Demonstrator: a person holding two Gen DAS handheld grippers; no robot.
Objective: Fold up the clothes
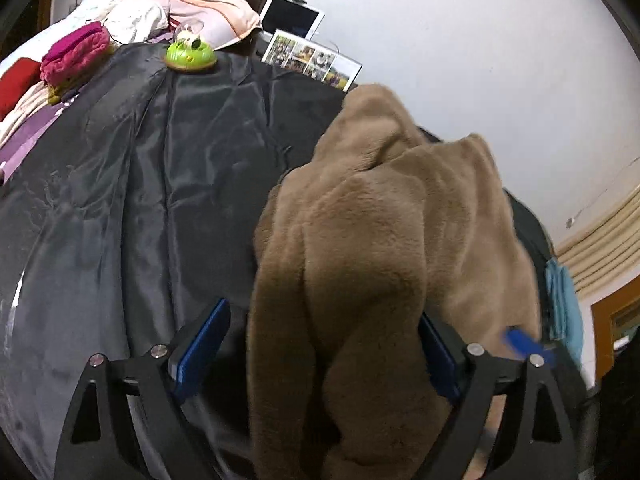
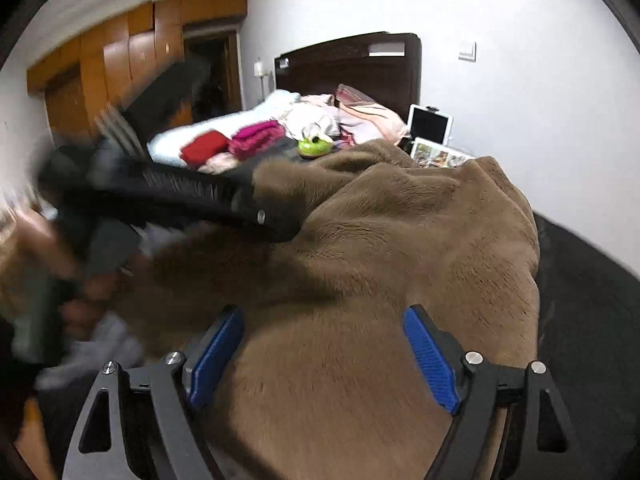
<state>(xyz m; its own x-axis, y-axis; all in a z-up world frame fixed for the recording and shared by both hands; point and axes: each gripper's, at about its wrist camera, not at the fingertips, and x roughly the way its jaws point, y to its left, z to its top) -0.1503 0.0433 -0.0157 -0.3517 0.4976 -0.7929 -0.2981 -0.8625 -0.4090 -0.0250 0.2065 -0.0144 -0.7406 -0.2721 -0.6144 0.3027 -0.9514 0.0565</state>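
A brown fleece garment [image 1: 384, 220] lies bunched on the black satin cover [image 1: 140, 168] of a bed. My left gripper [image 1: 320, 350] stands wide over its near fold; the left blue pad [image 1: 204, 344] is clear of the fleece and the right pad is at its edge. My right gripper [image 2: 324, 354] also stands wide, with the same brown fleece [image 2: 400, 240] bulging up between its blue pads. The left gripper's black finger [image 2: 264, 220] shows blurred across the fleece in the right wrist view. A blurred blue pad [image 1: 524, 344] of the right gripper shows at the fleece's right side.
Folded pink clothes [image 1: 76, 52] and a red piece [image 1: 16, 80] sit at the bed's far left, next to a green toy [image 1: 190, 54]. Pillows [image 1: 216, 12], a tablet [image 1: 292, 18] and a photo sheet [image 1: 312, 62] lie by the headboard [image 2: 352, 64]. Wooden wardrobes [image 2: 120, 52] stand behind.
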